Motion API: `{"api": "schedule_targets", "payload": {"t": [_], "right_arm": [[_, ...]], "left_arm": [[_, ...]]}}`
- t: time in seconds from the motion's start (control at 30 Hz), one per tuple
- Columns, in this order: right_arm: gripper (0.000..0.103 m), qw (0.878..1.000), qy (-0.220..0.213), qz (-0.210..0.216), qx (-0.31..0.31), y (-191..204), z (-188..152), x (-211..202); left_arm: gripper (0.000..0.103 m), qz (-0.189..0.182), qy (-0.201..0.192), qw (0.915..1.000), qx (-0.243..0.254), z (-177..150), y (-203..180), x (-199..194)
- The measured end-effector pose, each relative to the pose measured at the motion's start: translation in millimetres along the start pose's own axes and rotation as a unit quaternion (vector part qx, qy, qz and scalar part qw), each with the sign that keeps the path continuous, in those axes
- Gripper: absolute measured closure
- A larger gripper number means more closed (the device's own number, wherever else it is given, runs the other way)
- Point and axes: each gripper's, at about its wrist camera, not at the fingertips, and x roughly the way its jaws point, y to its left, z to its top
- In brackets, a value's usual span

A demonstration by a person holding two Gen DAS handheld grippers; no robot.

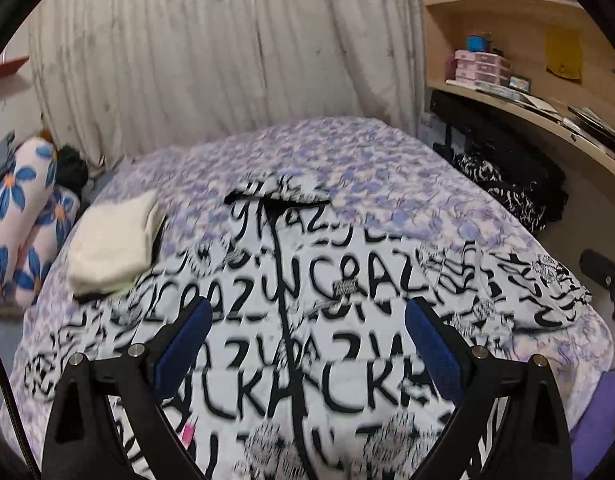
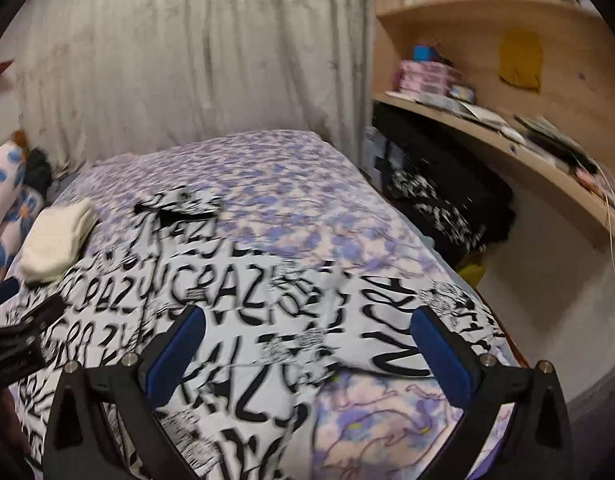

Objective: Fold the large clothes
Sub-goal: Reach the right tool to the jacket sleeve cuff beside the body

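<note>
**A:** Left wrist view. Your left gripper (image 1: 307,320) hangs over the printed shirt (image 1: 327,300), blue pads (image 1: 187,336) spread wide, nothing between them. Where are the shirt's edges?

**B:** The white shirt with black lettering lies flat on the bed (image 1: 347,152), front up, its dark placket running along the midline to the collar at the far end. One sleeve reaches to the bed's right edge. On the left, the shirt's border lies just beside a folded cream garment (image 1: 111,244). Beyond the collar you have bare floral bedsheet as far as the curtain (image 1: 207,52).

**A:** Right wrist view. Your right gripper (image 2: 307,324) also stands open and empty, above the shirt (image 2: 227,312) at its right sleeve.

**B:** Here the sleeve's hem crosses between your fingers; bare sheet lies on the near side of it. The bed (image 2: 267,168) ends close on the right, with floor beyond. Your left gripper (image 2: 19,320) enters at the left margin, over the shirt; its opening is not readable from this view.

**A:** The surroundings?

**B:** A wooden desk with shelves (image 2: 487,136) stands to the right, dark clothing piled beneath it. A flower-print pillow (image 1: 23,216) lies to the left of the bed. Both views are slightly motion-blurred.
</note>
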Motion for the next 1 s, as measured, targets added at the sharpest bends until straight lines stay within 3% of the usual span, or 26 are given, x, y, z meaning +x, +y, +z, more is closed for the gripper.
{"api": "schedule_targets", "payload": {"t": [0.07, 0.2, 0.4, 0.53, 0.7, 0.77, 0.9, 1.0], "right_arm": [[0.001, 0.999, 0.021, 0.002, 0.024, -21.8, 1.6, 19.9], [0.004, 0.996, 0.057, -0.014, 0.062, -58.4, -5.7, 50.8], [0.005, 0.985, 0.110, -0.030, 0.131, -118.5, -30.7, 103.5], [0.009, 0.973, 0.146, -0.046, 0.174, -156.1, -54.5, 138.7], [0.027, 0.948, 0.191, -0.046, 0.250, -196.8, -86.2, 179.9], [0.027, 0.939, 0.196, -0.045, 0.280, -212.5, -97.2, 191.6], [0.027, 0.930, 0.190, -0.038, 0.313, -224.0, -102.5, 199.1], [0.028, 0.927, 0.167, -0.030, 0.333, -227.0, -100.6, 186.0]], "left_arm": [[0.007, -0.002, -0.019, 0.9997, 0.013, 1.6, -12.6, 7.9], [0.007, -0.010, -0.010, 0.9992, 0.036, 3.5, -38.3, 31.6], [0.007, -0.053, 0.051, 0.9969, 0.027, -4.8, -67.8, 77.9], [0.007, -0.060, 0.082, 0.9948, 0.011, -18.5, -82.4, 107.5], [0.011, -0.062, 0.092, 0.9939, 0.000, -33.7, -90.6, 132.5], [0.027, -0.070, 0.109, 0.9916, -0.010, -37.3, -91.3, 143.7], [0.030, -0.072, 0.149, 0.9861, -0.017, -45.2, -94.2, 163.5], [0.030, -0.065, 0.157, 0.9853, -0.017, -50.3, -94.4, 167.4]]}}
